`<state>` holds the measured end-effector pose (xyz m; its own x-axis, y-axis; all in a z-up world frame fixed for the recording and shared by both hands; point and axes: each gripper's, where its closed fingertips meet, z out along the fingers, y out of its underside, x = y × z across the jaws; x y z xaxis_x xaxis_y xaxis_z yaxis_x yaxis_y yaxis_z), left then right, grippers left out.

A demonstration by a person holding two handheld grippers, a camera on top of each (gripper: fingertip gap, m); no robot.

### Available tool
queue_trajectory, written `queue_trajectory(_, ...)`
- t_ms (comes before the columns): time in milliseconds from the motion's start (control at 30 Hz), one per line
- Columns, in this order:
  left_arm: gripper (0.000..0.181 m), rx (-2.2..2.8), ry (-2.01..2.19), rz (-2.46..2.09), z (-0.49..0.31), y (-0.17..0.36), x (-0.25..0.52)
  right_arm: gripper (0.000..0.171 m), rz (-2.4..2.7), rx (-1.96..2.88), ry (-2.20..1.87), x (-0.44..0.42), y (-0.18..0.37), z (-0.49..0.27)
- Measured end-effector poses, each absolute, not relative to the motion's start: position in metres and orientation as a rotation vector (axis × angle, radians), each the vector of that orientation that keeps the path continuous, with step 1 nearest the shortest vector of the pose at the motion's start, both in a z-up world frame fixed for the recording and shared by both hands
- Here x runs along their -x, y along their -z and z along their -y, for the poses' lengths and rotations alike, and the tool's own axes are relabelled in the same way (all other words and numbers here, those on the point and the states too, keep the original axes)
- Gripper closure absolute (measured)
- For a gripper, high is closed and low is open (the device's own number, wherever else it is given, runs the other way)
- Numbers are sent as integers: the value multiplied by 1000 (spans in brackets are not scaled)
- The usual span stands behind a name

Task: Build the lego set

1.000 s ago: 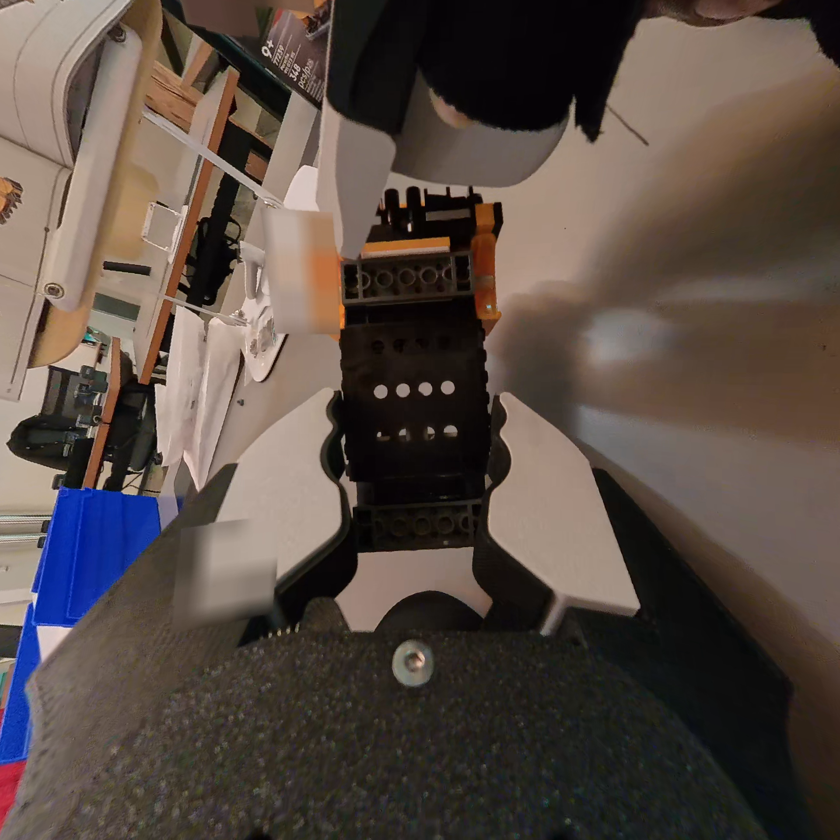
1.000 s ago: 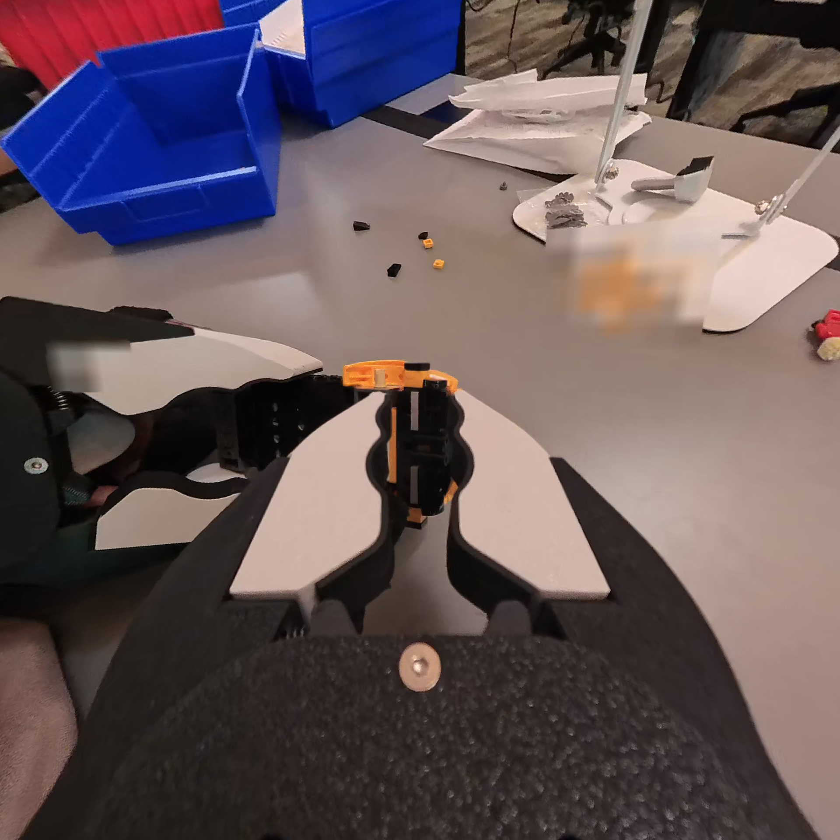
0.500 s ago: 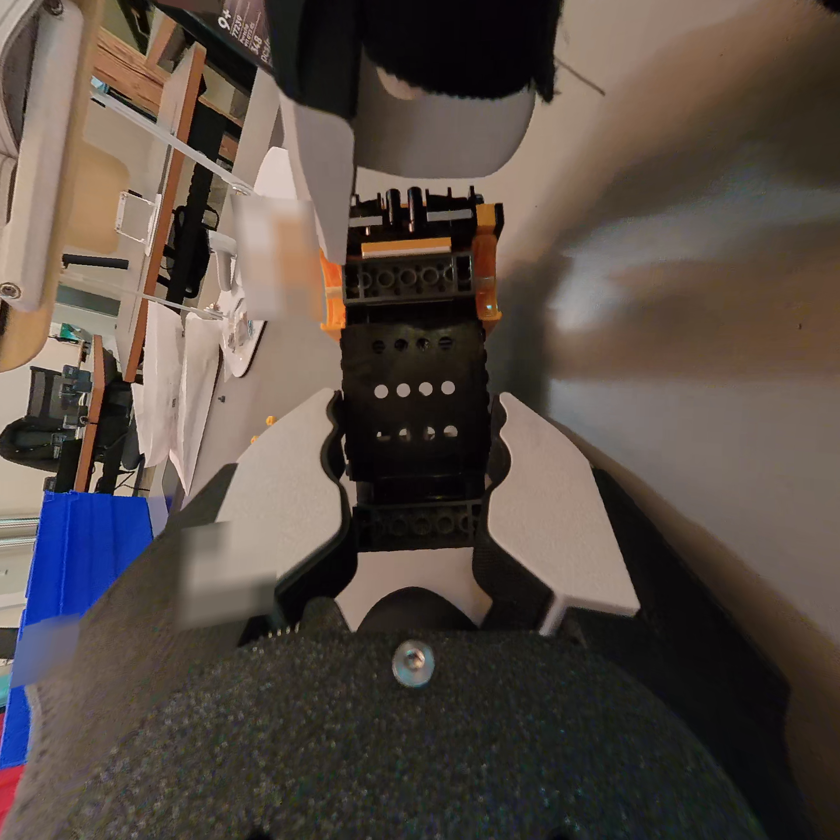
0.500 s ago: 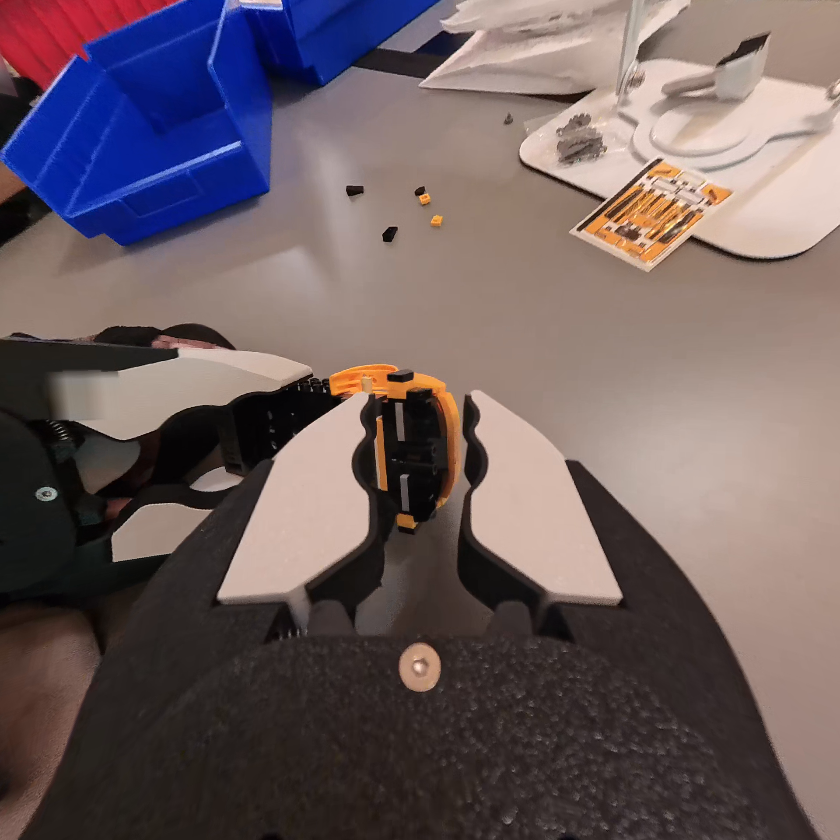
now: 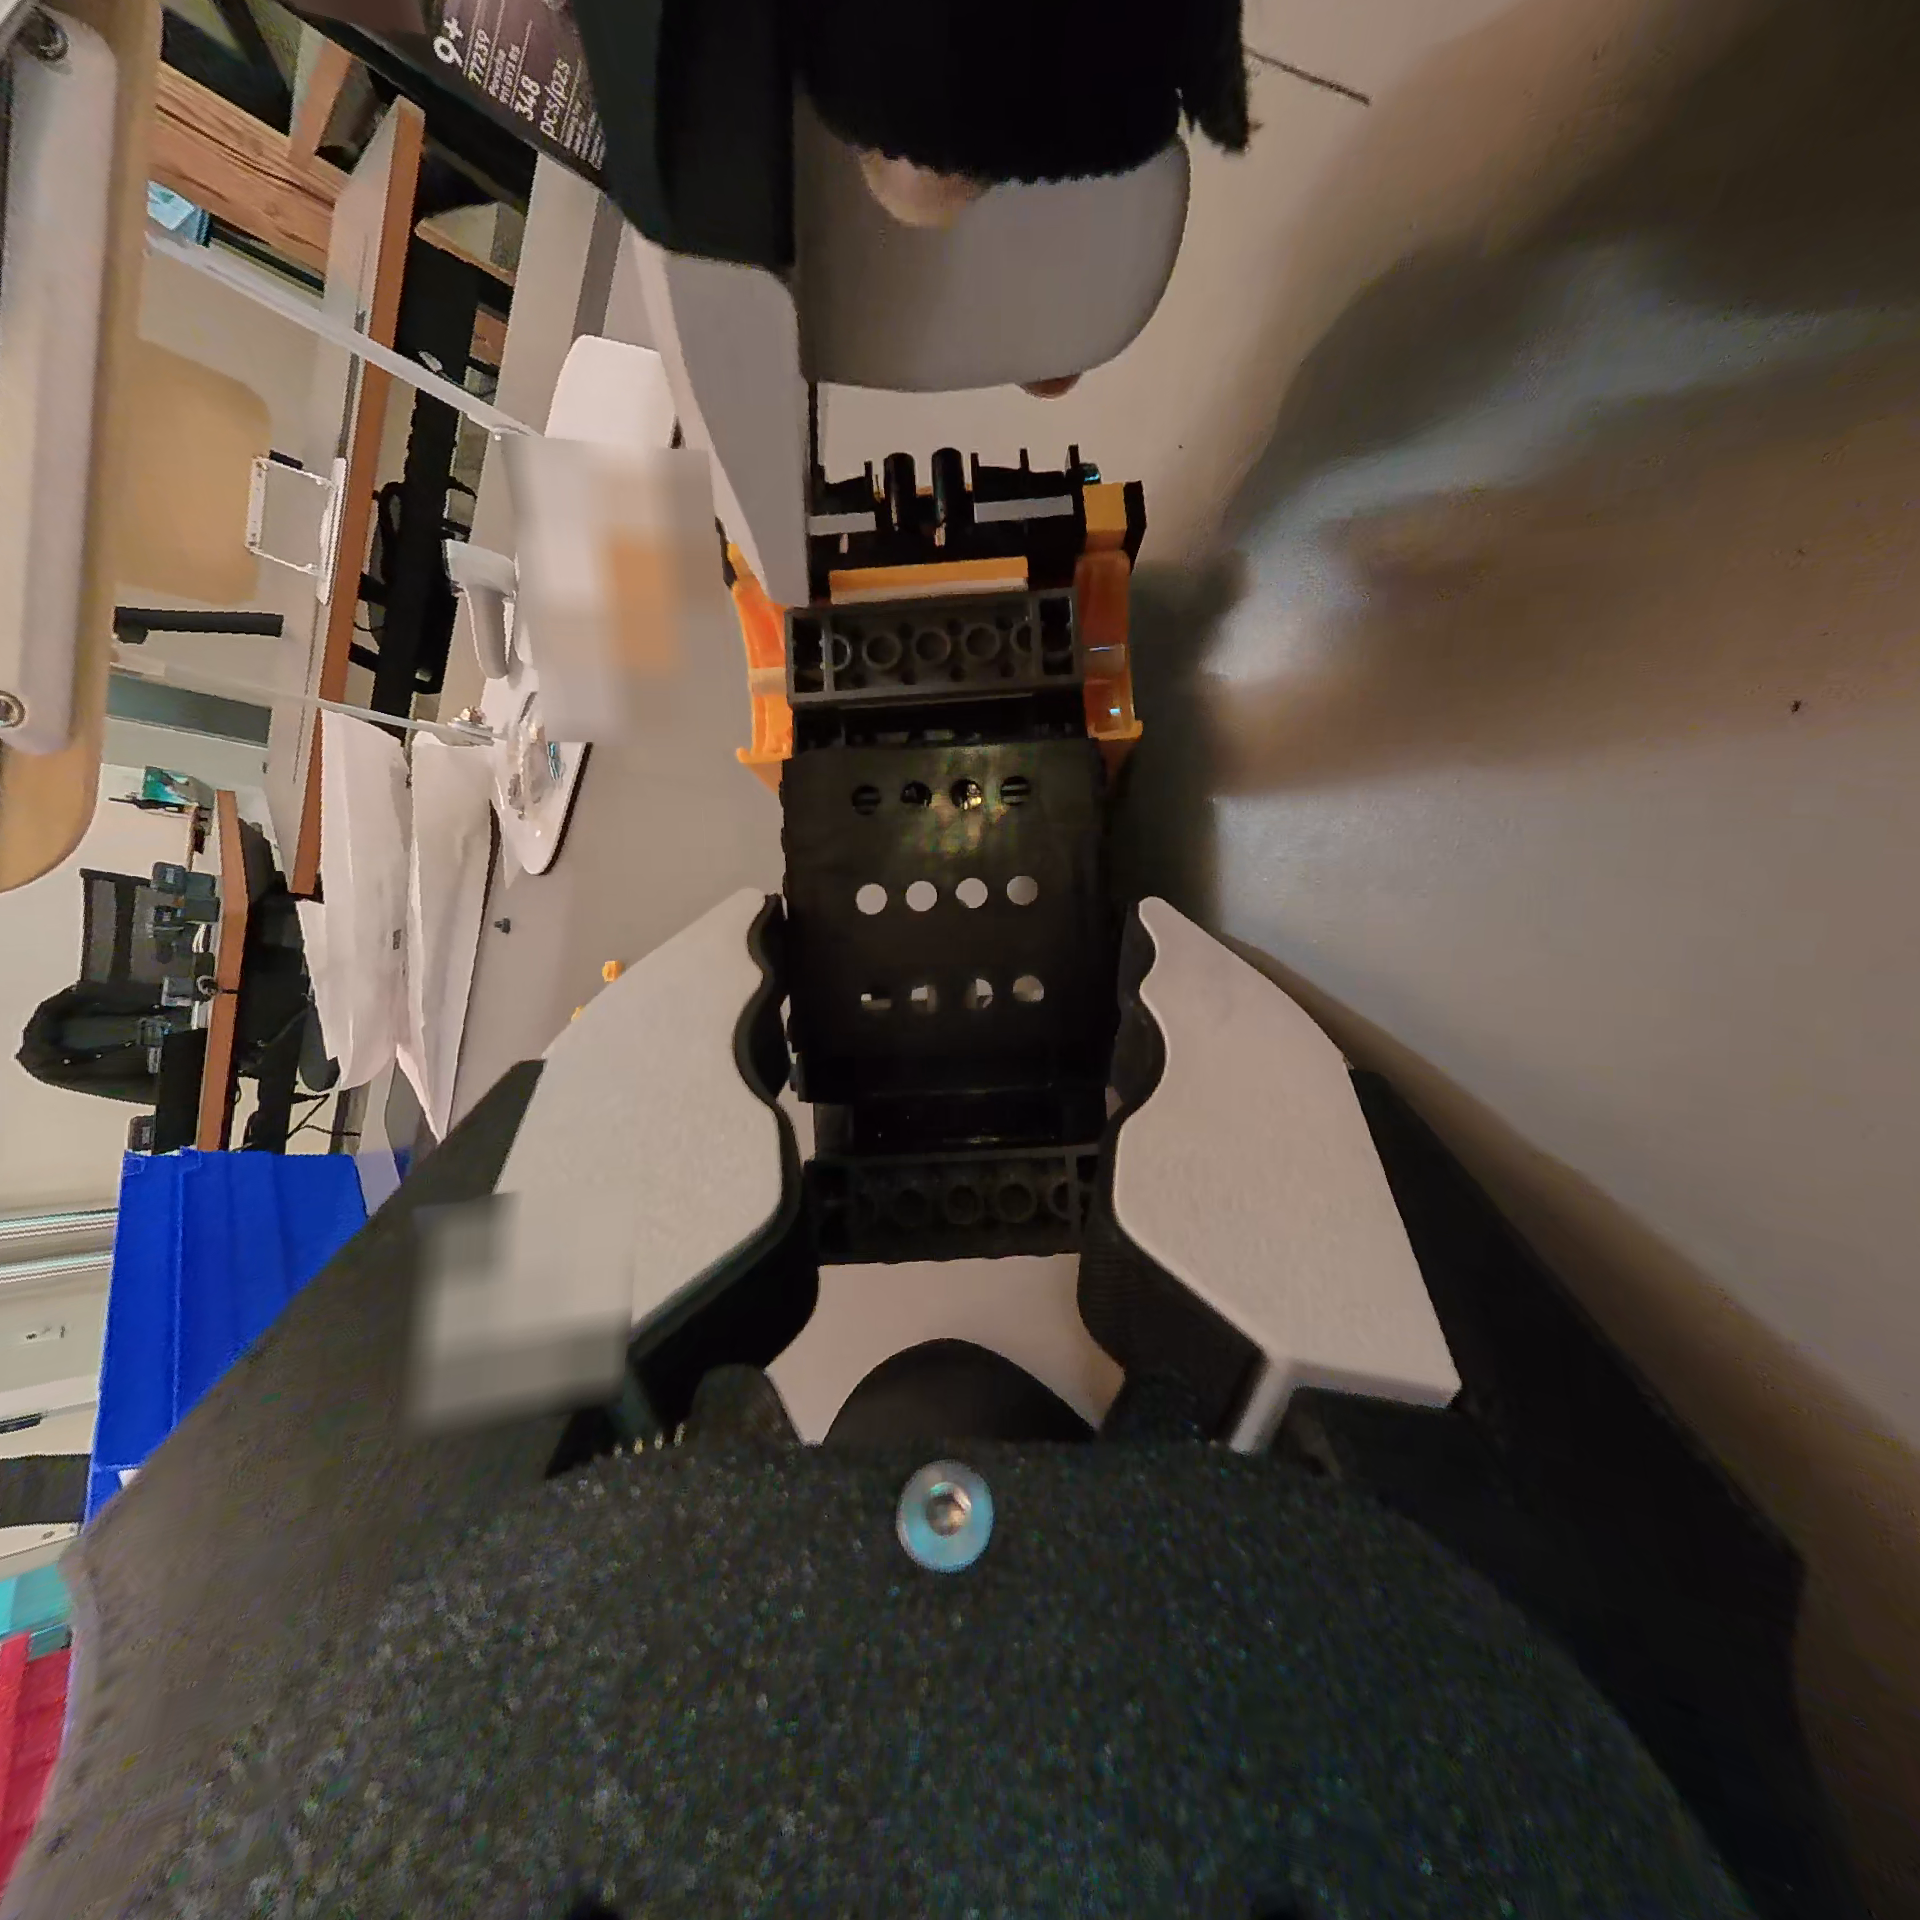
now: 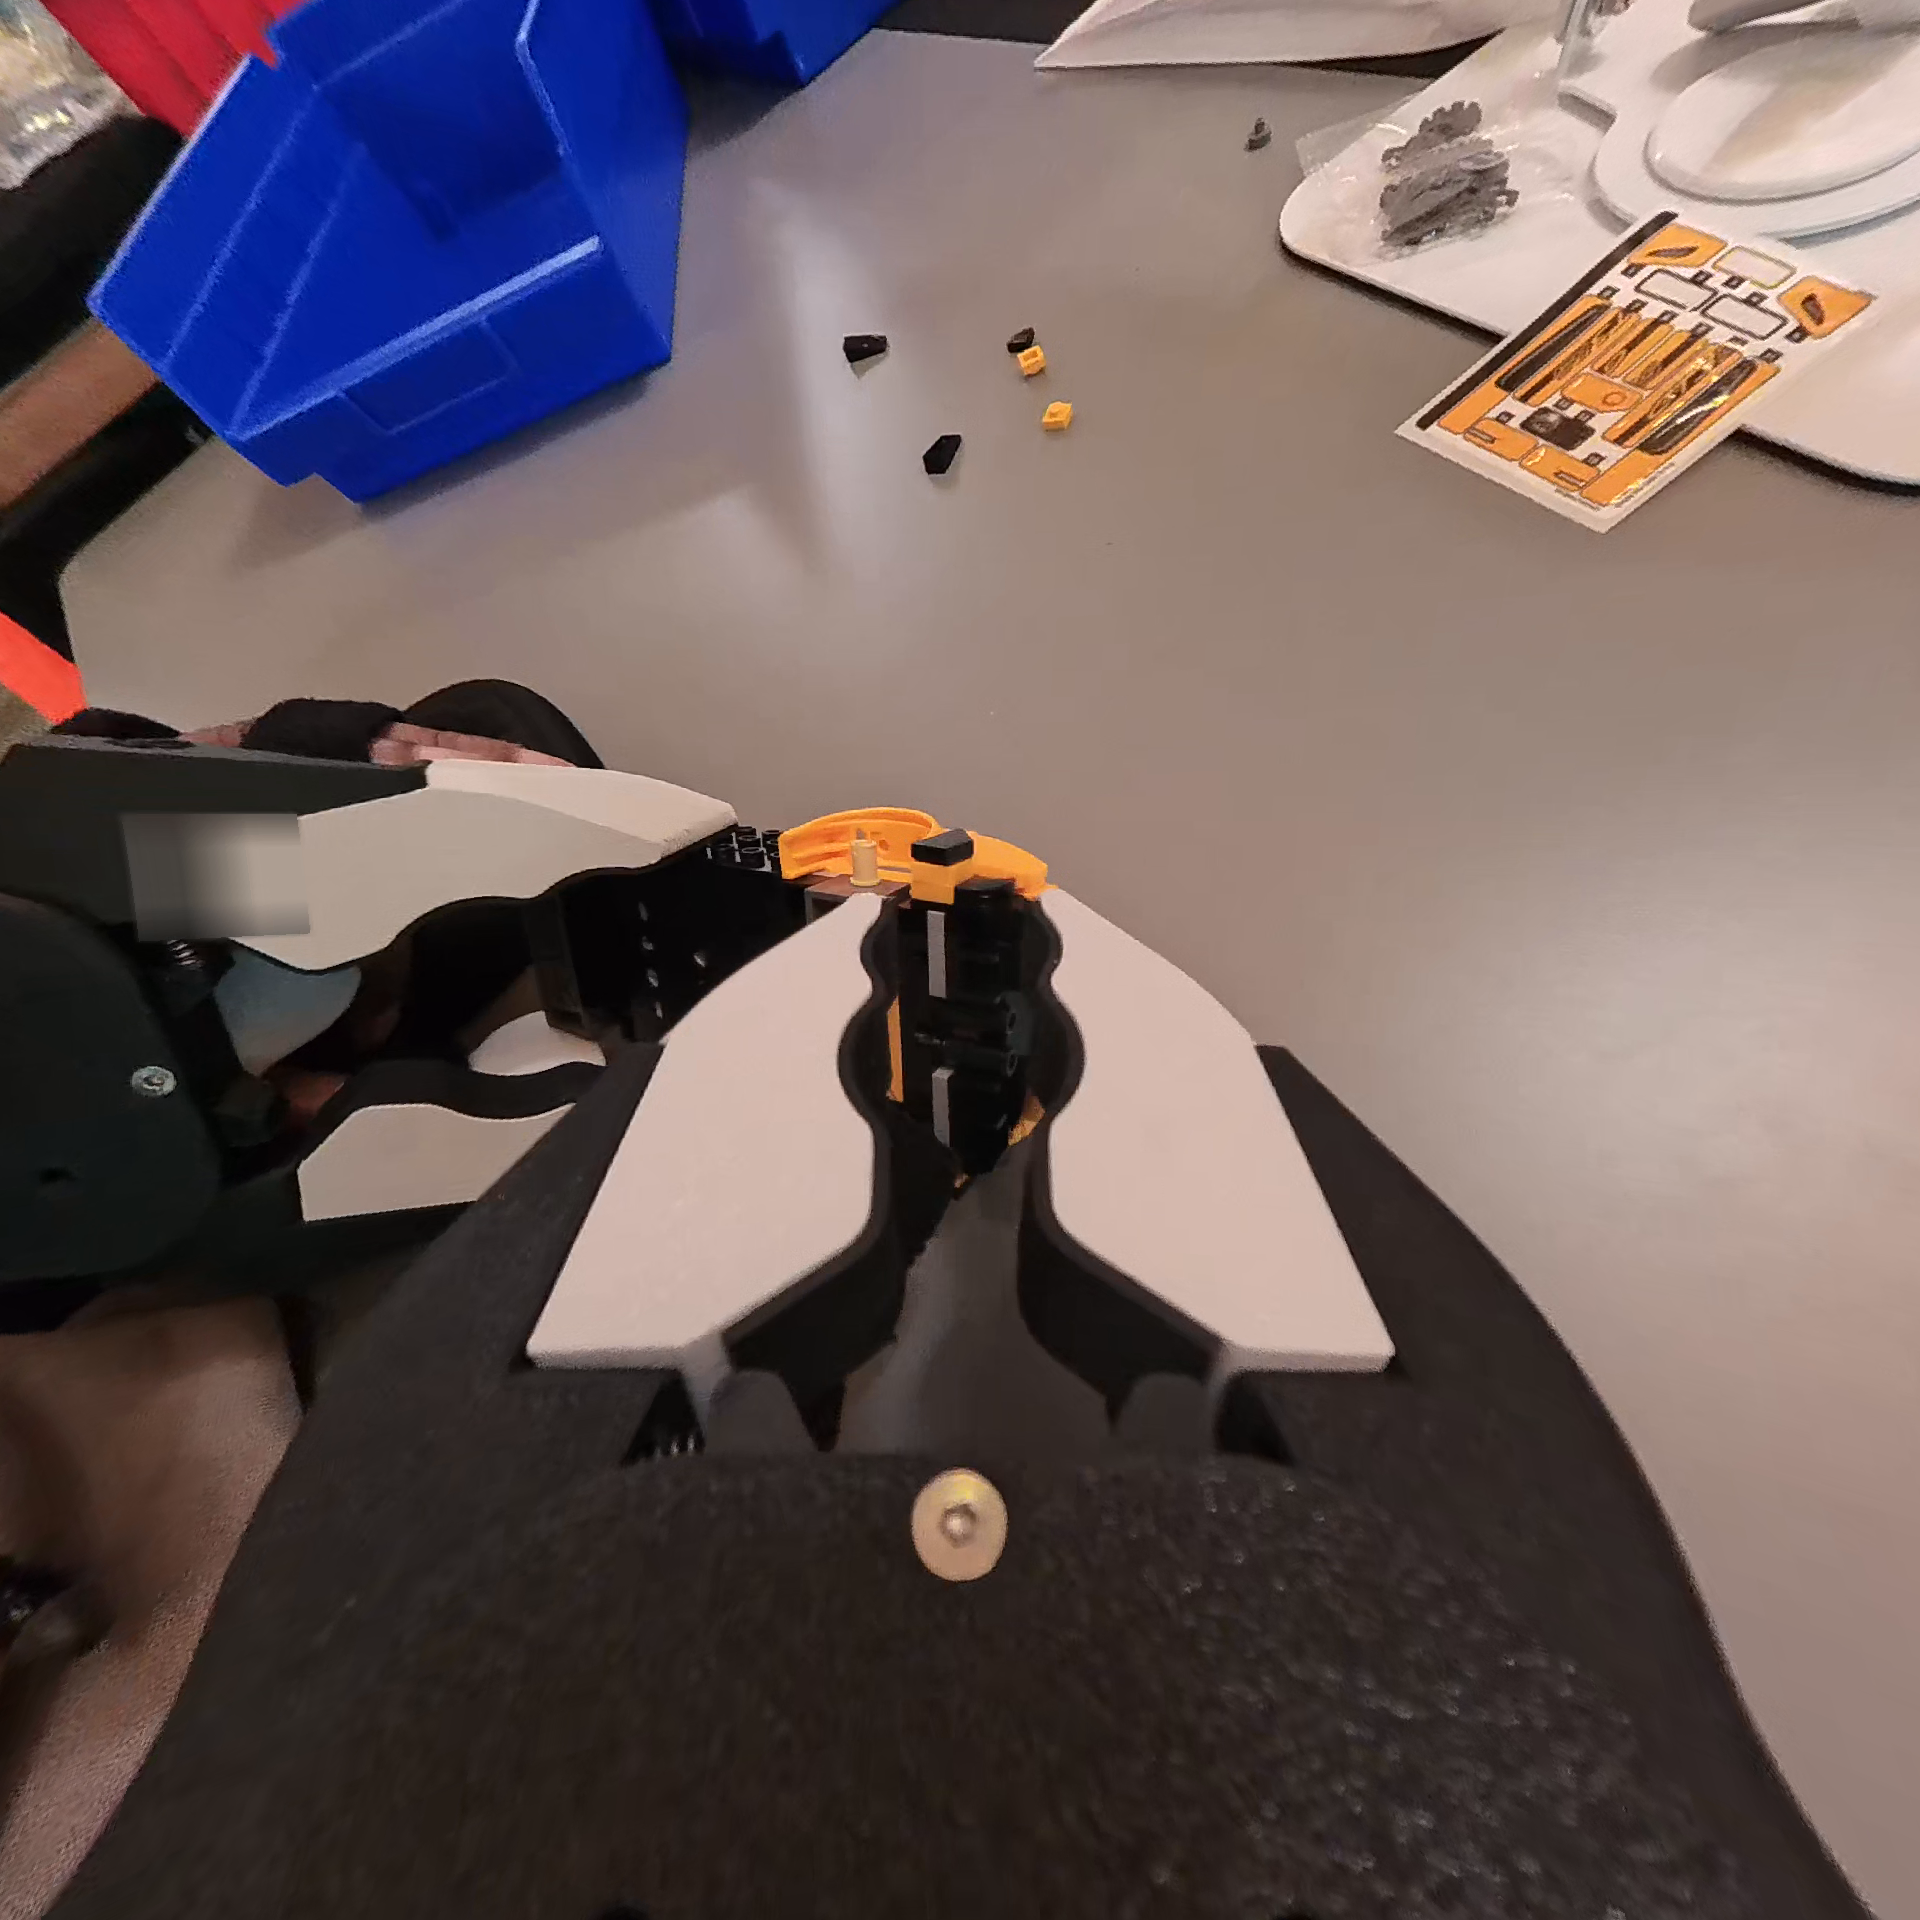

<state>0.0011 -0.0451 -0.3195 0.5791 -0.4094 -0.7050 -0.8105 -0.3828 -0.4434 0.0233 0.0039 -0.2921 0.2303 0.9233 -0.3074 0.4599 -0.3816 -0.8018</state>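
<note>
A black and orange lego model [image 5: 940, 904] is held off the grey table [image 6: 1351, 779] by both grippers. My left gripper [image 5: 945, 935] is shut on the model's black body, which has rows of round holes. In the right wrist view, my right gripper [image 6: 951, 904] is shut on the model's orange and black end [image 6: 961, 1018]. A small black piece [image 6: 940, 850] sits on top of that end. The left gripper [image 6: 520, 831] shows at the left of the right wrist view. The right gripper [image 5: 894, 260] shows at the top of the left wrist view.
Blue bins [image 6: 395, 260] stand at the far left. Several small black and orange loose pieces [image 6: 1039, 384] lie beyond the model. An orange sticker sheet [image 6: 1631, 364], a bag of grey parts [image 6: 1444, 187] and a white stand base [image 6: 1766, 156] lie at the far right. The tips of one gripper are about 6 cm away from the tips of the other. Left tips and right tips are each some 30 cm from the white stand base [image 6: 1766, 156].
My right gripper's fingers stood apart around the model's end half a second ago and are closed on it again. The right view has tipped down toward the table. The left grip is unchanged.
</note>
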Motion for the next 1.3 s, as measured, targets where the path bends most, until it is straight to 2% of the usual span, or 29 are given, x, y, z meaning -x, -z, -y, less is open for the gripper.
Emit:
queue_trajectory(867,120,1903,-654,-1001,47,312,-2,149,1339,1790,-1030,-27,281,0)
queue_trajectory(1100,121,1754,-724,-1035,43,297,-10,108,1353,1822,-1220,-32,279,11)
queue_trajectory(1300,120,1684,-753,-1068,43,292,-16,109,1383,1805,-1347,-36,279,14)
